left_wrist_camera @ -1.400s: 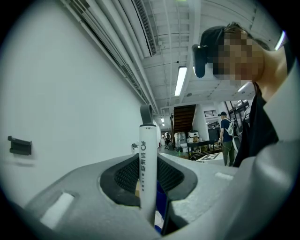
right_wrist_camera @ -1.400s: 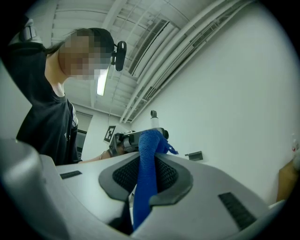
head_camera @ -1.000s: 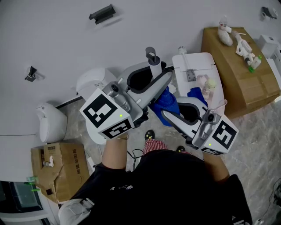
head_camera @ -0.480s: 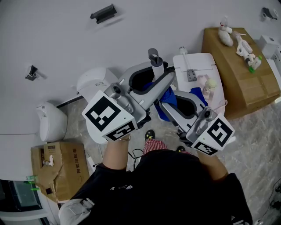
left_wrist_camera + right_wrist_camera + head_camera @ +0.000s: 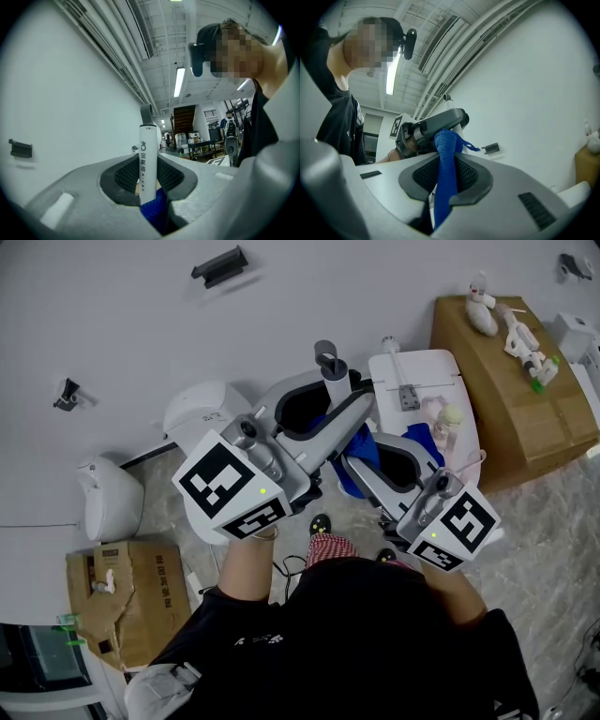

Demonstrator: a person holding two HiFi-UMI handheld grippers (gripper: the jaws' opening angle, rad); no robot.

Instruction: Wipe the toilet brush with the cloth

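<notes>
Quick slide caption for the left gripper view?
Left tool clamped on the white toilet brush handle, blue cloth showing just beneath it.

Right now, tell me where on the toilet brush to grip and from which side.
Grip the toilet brush by its straight white handle, below the grey loop, coming in level from the side: the handle stands upright and slim. The left gripper holds it just there; the right gripper clamps the blue cloth.

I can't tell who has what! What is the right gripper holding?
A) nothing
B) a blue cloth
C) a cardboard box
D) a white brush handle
B: the jaws of the right gripper are shut on the blue cloth; the white toilet brush handle is in the left gripper.
</notes>
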